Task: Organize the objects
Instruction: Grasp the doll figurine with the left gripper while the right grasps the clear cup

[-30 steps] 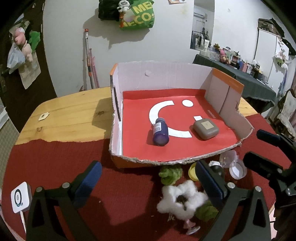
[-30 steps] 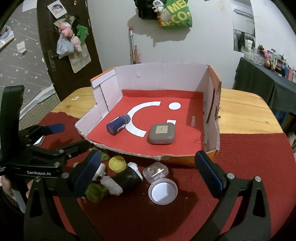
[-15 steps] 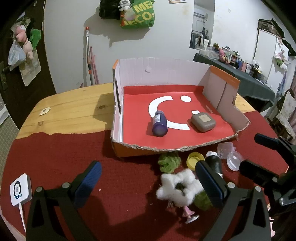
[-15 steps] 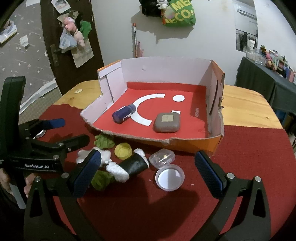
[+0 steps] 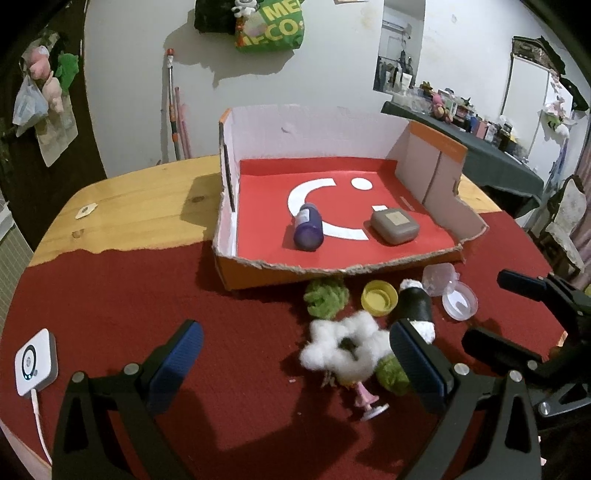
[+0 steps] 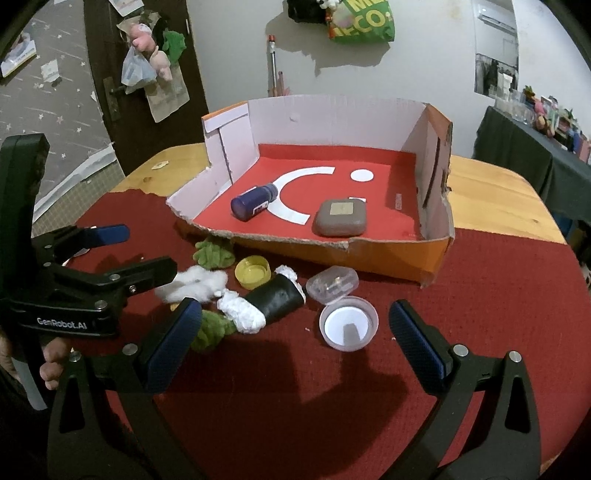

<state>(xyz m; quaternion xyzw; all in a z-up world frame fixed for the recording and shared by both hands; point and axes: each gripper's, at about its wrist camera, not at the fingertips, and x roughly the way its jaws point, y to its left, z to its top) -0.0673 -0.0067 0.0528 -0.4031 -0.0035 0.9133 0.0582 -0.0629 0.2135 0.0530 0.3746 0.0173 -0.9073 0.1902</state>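
Presumably the box (image 5: 436, 173) is kept near so loose items can be dropped in; both the left gripper (image 5: 295, 354) and right gripper (image 6: 295, 332) are held wide open, empty.

Both views are lit by indoor light from overhead and somewhat near, since hard dark shadows of the gripper arms fall on the red cloth (image 6: 480, 295) close to the camera. The cardboard box (image 5: 258, 280) casts a shadow left onto the wooden table (image 5: 129, 206). The hanging green bag (image 5: 273, 26) shadows the white wall. Fisheye bending curves the edges, with black vignette corners. The white fluffy toy (image 5: 343, 350) looks slightly blurred, perhaps from motion.
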